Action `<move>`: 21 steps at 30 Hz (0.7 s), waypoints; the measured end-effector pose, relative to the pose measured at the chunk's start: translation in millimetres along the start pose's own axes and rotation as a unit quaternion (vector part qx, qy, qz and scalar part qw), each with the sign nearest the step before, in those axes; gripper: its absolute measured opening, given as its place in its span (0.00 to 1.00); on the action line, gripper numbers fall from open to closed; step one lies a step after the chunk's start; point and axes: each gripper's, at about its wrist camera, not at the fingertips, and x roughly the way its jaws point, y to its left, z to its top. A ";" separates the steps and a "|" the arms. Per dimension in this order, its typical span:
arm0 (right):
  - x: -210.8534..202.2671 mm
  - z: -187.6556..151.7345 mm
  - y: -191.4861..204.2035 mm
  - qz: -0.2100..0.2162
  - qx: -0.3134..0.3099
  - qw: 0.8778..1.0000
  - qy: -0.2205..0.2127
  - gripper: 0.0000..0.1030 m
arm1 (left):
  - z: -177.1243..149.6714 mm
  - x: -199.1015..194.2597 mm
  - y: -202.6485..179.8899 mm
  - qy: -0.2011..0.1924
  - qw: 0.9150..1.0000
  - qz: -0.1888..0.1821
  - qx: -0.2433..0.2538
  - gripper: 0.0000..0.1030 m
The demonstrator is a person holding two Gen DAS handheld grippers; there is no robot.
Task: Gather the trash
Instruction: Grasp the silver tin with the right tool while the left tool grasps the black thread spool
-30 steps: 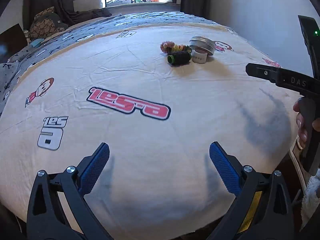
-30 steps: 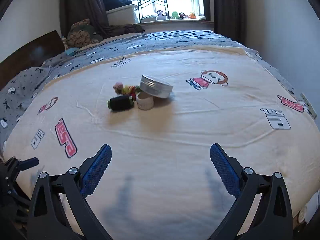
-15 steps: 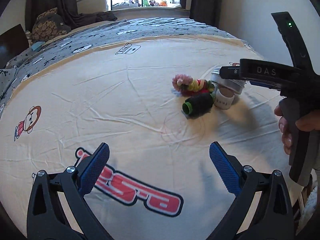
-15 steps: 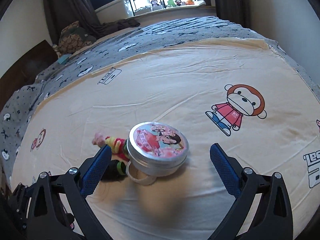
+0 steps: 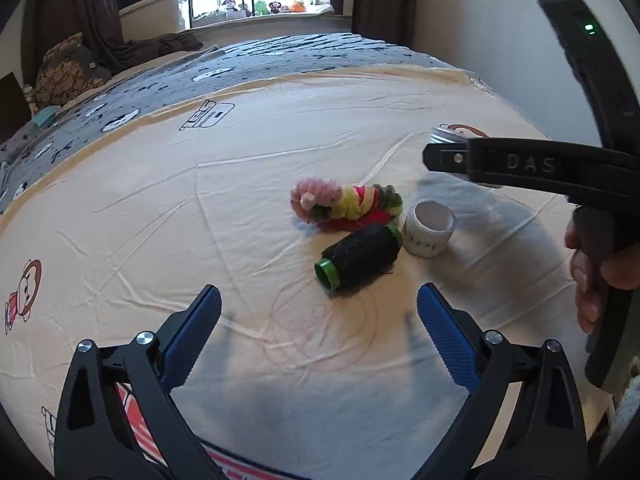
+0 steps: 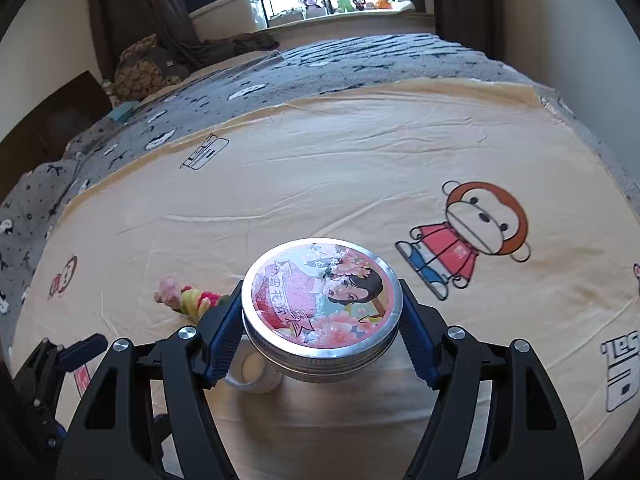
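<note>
One round silver tin (image 6: 322, 312), pink pic lid.

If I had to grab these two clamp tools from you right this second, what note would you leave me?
Right gripper: jaws closing around the round metal tin, blue pads at its sides; it looks lifted off the sheet.
Left gripper: jaws beginning to close, nothing between them, hanging just short of the black roller with green ends.
On the bed sheet, in one cluster: the roller, a fuzzy multicoloured twist behind it, a small white tape roll beside it.
Done: nothing collected yet; no bin in view.
Left: finish the grip on the tin and carry it off, then probably the roller, twist and tape.
</note>
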 end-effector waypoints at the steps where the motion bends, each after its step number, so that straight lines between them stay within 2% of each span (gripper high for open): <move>1: -3.3 1.5 -2.2 -0.003 -0.005 1.000 -0.002 0.69 | 3.2 5.6 -0.9 0.003 1.000 -0.001 0.000 0.84; 7: -24.5 -1.8 -17.0 -0.012 -0.009 1.000 -0.009 0.69 | 17.8 29.5 -11.6 0.026 0.999 -0.036 0.002 0.71; 9: -27.8 -5.7 -20.4 -0.014 -0.007 1.000 -0.011 0.69 | 19.6 32.3 -18.0 0.028 0.999 -0.038 0.012 0.48; 15: -43.9 -22.1 -22.1 -0.011 -0.013 1.000 -0.011 0.69 | 9.0 14.9 -28.4 0.027 0.998 -0.037 0.037 0.49; 21: -78.9 -48.1 -9.8 -0.010 -0.047 0.998 -0.030 0.69 | -17.3 -37.1 -25.8 0.005 1.000 -0.013 0.028 0.49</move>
